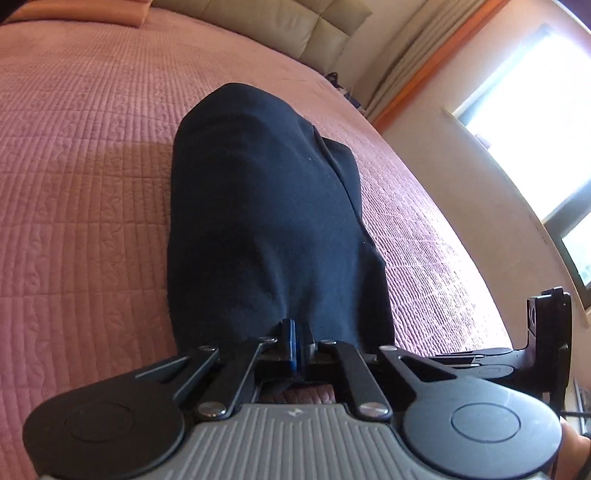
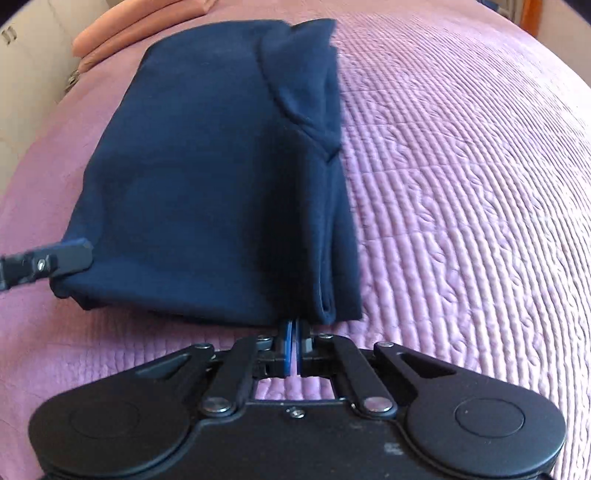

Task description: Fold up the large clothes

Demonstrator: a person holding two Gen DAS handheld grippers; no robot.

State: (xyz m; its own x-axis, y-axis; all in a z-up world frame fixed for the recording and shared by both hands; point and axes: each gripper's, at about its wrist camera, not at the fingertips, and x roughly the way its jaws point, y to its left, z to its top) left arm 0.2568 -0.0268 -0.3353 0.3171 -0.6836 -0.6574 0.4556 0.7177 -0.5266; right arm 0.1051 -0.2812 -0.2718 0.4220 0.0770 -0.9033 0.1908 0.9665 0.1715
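Dark navy garment (image 2: 207, 147) lies on the pink quilted bedspread (image 2: 461, 184), mid-frame in both views, already folded lengthwise into a long narrow stack; layered edges show along its right side in the right wrist view. Left gripper (image 1: 295, 341): jaws together, pinched on the near hem of the garment, lower centre of the left view. Right gripper (image 2: 294, 334): jaws nearly together, clamped on the near hem at a doubled corner, lower centre. The left gripper's finger also shows at the left edge of the right view, touching the garment's near-left corner. Judgement: side folds look done; the end-to-end fold looks left, likely carrying the held hem toward the far end. Peach pillows (image 2: 122, 33) upper left, headboard (image 1: 288, 22) top.
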